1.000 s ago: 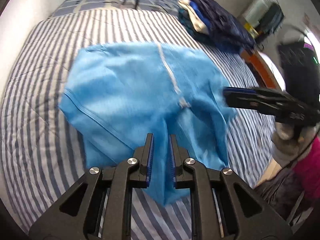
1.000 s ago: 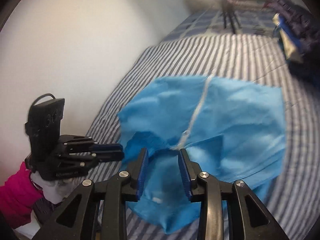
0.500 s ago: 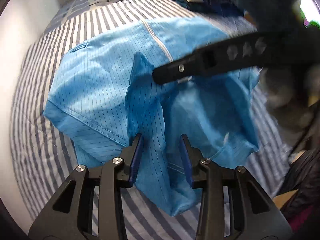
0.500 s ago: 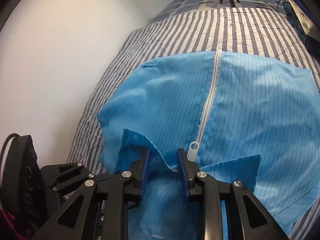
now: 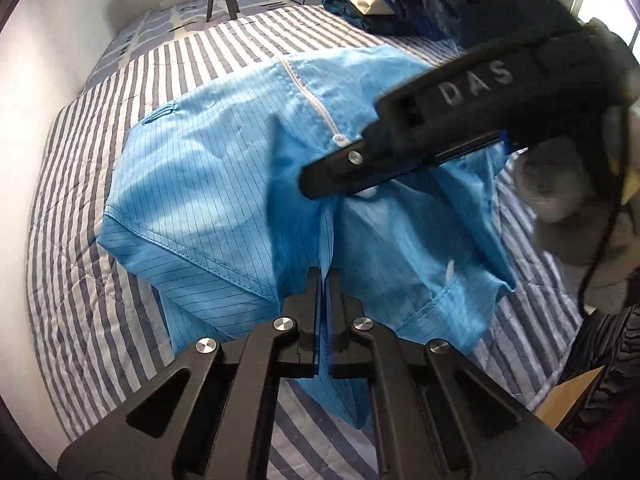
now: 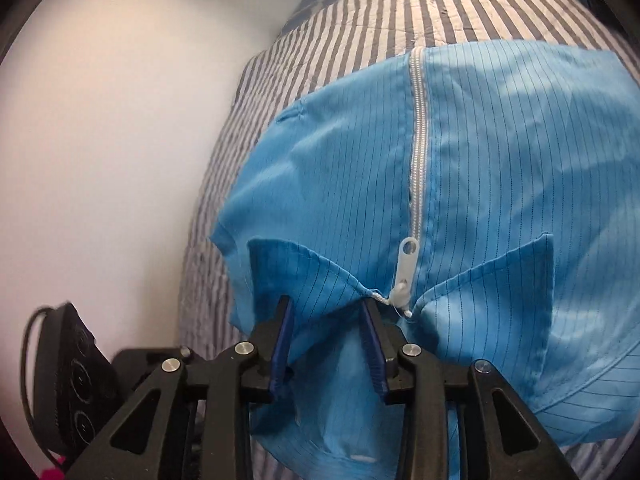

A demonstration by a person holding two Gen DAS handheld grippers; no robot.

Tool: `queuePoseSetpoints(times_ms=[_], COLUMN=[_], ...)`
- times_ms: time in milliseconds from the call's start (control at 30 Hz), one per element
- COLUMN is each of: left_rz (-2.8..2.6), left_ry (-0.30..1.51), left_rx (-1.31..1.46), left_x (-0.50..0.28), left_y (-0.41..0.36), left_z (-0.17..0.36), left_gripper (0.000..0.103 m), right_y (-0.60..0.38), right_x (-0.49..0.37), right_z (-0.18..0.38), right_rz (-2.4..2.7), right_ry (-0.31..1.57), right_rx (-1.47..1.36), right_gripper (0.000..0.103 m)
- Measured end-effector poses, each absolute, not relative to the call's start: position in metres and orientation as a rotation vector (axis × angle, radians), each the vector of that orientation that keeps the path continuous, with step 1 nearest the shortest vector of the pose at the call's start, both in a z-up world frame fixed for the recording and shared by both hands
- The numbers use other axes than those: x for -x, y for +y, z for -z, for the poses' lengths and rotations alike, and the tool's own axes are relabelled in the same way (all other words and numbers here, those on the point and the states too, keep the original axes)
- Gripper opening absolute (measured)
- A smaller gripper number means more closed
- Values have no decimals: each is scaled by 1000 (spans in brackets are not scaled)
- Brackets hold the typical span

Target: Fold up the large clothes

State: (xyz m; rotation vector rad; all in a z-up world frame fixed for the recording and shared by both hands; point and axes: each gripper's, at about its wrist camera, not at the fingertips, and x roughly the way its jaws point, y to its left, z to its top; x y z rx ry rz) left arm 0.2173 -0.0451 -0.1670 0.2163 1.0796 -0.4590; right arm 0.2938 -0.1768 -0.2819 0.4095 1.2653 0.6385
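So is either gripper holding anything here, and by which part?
The left gripper is shut on the blue garment, pinching a raised fold near its collar. The right gripper is open around the collar beside the zip pull, gripping nothing yet.

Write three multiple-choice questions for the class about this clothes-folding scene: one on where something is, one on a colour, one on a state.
1. Where does the light blue pinstriped zip-front garment lie?
A. On a striped grey-and-white bed cover
B. On a wooden floor
C. On a chair

2. What colour is the garment's zipper?
A. Black
B. White
C. Red

3. What state is the left hand-held gripper in?
A. Wide open above the bed
B. Shut on a fold of the garment
C. Holding a hanger

Answers:
1 A, stripes surround the garment.
2 B, the teeth and pull tab are white.
3 B, its fingers pinch blue fabric, while the right hand-held gripper stands open at the collar.
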Motion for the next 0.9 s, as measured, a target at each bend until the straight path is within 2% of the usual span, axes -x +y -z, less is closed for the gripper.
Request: queuePoseSetpoints(times_ms=[100, 167, 233, 300, 400, 433, 467, 600, 733, 800, 900], left_rz=[472, 479, 479, 490, 494, 501, 507, 509, 518, 512, 486], left_ry=[1071, 1062, 1057, 1073, 1106, 1101, 1089, 1060, 1047, 1056, 1113], left_rx=[-181, -190, -213, -219, -188, -171, -148, -20, 40, 42, -49], left_x=[-218, -215, -212, -211, -212, -211, -211, -223, -237, -243, -249], left_y=[-41, -41, -42, -43, -40, -38, -34, -20, -19, -22, -31], left_z=[162, 159, 161, 165, 164, 160, 154, 139, 132, 137, 162], left_gripper=[0, 0, 0, 0, 0, 0, 0, 1, 1, 1, 2], right_y=[-176, -182, -188, -194, -210, -219, -229, -259, -257, -255, -264], right_x=[-291, -289, -288, -286, -280, -277, -274, -260, -248, -241, -237], right_z=[283, 282, 279, 274, 258, 251, 244, 230, 250, 263, 272], right_rz=[-623, -621, -614, -614, -617, -626, -633, -588, -562, -502, -502], right_ry=[1251, 1244, 1247, 1251, 1245, 1232, 1211, 1156, 1214, 1244, 1279], right_rx=[-412, -438, -469, -469, -465, -476, -492, -439, -317, -188, -177], right_gripper=[24, 7, 5, 5, 18, 28, 29, 29, 29, 27, 23])
